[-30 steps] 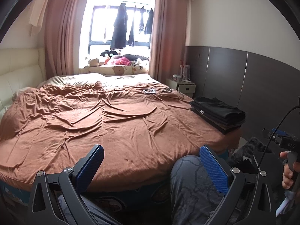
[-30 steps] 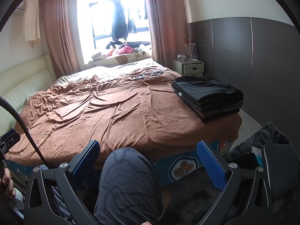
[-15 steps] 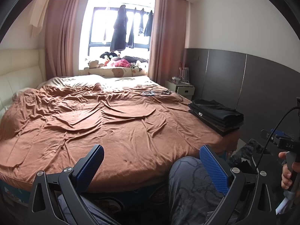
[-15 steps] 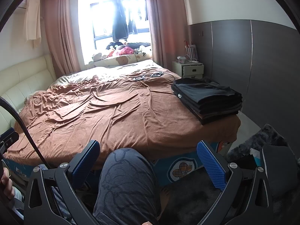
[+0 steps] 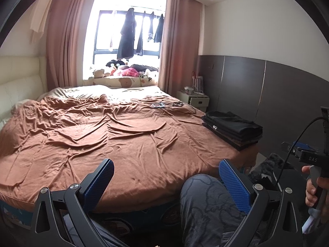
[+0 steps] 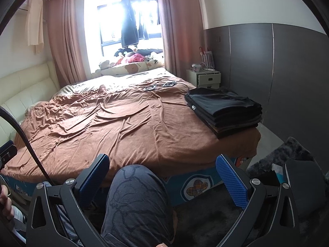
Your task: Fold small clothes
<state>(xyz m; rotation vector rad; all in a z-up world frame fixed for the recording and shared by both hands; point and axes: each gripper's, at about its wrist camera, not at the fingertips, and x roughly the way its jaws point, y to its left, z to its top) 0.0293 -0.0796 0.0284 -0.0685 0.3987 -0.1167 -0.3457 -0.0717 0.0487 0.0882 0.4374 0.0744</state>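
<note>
A stack of folded dark clothes (image 5: 233,129) lies on the near right corner of a bed with a wrinkled brown sheet (image 5: 115,135); it also shows in the right wrist view (image 6: 225,110). My left gripper (image 5: 164,179) is open and empty, held before the bed's foot above the person's knee (image 5: 209,201). My right gripper (image 6: 162,175) is open and empty, also before the bed's foot above a knee (image 6: 135,197). The right gripper's body shows at the right edge of the left wrist view (image 5: 308,156).
Cables and small items (image 6: 160,85) lie at the far side of the bed. A white nightstand (image 6: 206,78) stands by the dark wall panel. A dark fluffy rug (image 6: 292,152) and dark bin (image 6: 304,177) sit on the floor at right. Plush toys (image 5: 123,72) line the window sill.
Both views have tilted up slightly, so the bed and clothes stack sit lower in the frames. Both grippers stay open and empty.
</note>
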